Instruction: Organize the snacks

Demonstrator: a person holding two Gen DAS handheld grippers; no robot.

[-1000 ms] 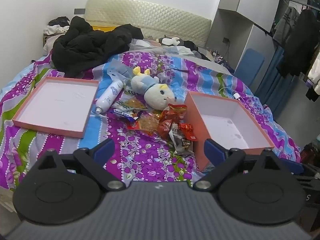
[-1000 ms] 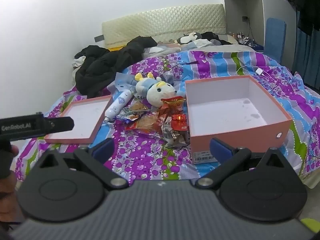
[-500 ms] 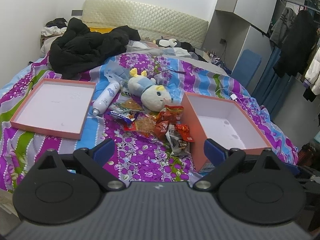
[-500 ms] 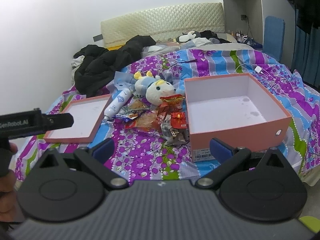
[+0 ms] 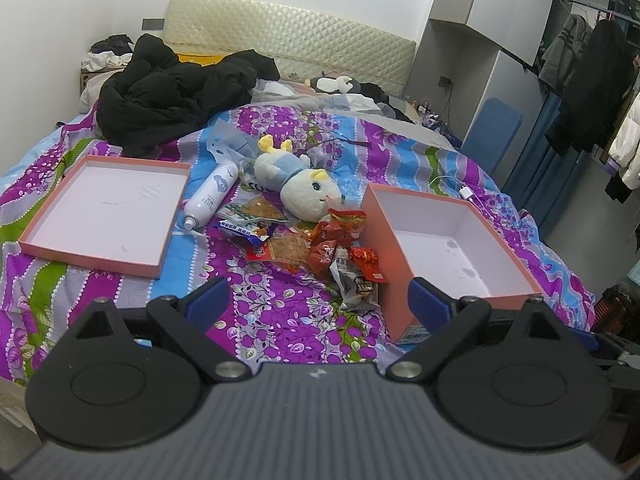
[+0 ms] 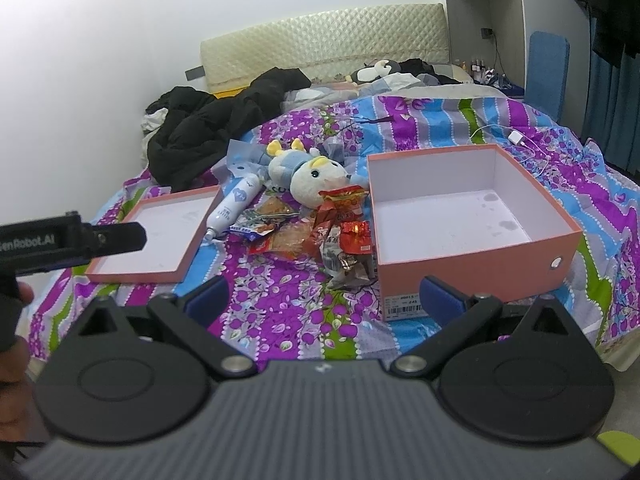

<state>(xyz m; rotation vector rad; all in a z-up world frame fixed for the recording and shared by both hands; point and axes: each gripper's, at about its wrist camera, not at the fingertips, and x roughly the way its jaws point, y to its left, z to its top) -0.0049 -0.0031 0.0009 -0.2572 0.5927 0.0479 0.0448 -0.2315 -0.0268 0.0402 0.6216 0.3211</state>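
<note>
Both the left tool (image 5: 318, 300) and the right tool (image 6: 324, 300) hover wide apart and empty over the near edge of the bed (image 5: 280, 328). The snack packets (image 5: 320, 244) lie heaped mid-bed, touching the deep pink box (image 5: 452, 240) toward the right edge, with its lid (image 5: 104, 216) toward the left edge.

Print on the crinkled red and clear snack packets (image 5: 320, 240) too small to read. Barcode label on the open salmon-pink cardboard box (image 6: 472, 268): digits unreadable. Hand (image 6: 10, 344) on the black left gripper body cut off by frame edge.
</note>
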